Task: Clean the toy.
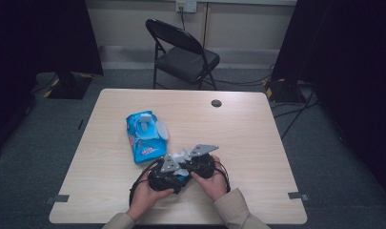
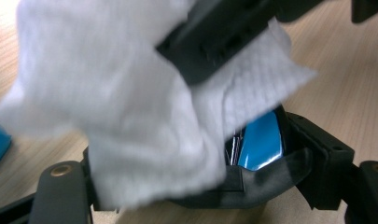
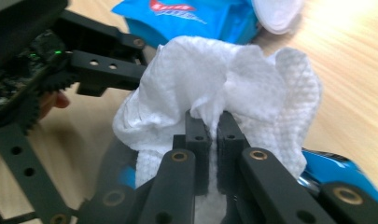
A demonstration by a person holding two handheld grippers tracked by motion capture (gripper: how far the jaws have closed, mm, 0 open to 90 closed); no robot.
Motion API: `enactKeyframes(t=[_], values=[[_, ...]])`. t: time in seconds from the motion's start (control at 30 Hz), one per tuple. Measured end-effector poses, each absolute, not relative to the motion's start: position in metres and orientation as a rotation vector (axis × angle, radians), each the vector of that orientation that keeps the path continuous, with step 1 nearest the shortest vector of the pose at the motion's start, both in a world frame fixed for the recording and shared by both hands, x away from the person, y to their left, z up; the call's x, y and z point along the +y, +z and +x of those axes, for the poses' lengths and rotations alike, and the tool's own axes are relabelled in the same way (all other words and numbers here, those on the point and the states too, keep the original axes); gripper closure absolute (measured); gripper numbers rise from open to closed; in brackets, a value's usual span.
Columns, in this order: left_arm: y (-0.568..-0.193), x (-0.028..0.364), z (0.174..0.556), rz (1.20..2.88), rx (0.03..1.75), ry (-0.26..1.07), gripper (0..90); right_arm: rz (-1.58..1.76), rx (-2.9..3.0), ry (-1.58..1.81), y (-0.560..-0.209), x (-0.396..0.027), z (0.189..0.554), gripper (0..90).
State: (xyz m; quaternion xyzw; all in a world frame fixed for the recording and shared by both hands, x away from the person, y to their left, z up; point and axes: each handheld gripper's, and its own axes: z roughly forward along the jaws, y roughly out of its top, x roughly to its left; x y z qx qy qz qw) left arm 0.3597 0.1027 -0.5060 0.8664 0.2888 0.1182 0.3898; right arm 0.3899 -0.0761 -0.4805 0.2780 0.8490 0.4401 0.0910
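I read the step in hand as wiping a small blue object with a wet wipe, taken from the blue wipes pack (image 1: 145,136) lying with its flap open at about ten o'clock from my hands.

Right gripper (image 3: 213,122): jaws pressed together on a fold of the white wipe (image 3: 214,79), which bunches up above them. Left gripper (image 2: 210,186): jaws set part-way apart around the blue object (image 2: 261,142), glossy and partly buried under the wipe; I cannot identify the object. The grip looks firm, but the wipe hides one contact side. In the high view both tools sit together at six o'clock on the table (image 1: 257,138), near the front edge, hands touching them from below.

Next move, in my judgement: draw the pinched wipe across the blue surface while the left tool holds steady; the pinch is small, so the wipe could slip free.

Surface: pale wood-grain top, dry and uncluttered apart from the pack, with a dark cable port (image 1: 216,103) at twelve o'clock. Room: grey carpet, a black folding chair (image 1: 183,55) beyond the far edge, dark curtains at both sides, cables on the floor at two o'clock.
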Motion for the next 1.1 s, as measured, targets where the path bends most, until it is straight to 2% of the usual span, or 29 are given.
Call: enactKeyframes(t=[0.73, 1.1], values=[[-0.506, 0.103, 0.360, 2.210, 0.730, 0.301, 24.4, 1.056, 2.372, 1.296, -0.494, -0.133, 0.416, 87.1], [-0.506, 0.103, 0.360, 2.209, 0.731, 0.301, 24.3, 1.049, 2.370, 1.264, -0.493, -0.134, 0.417, 87.0]])
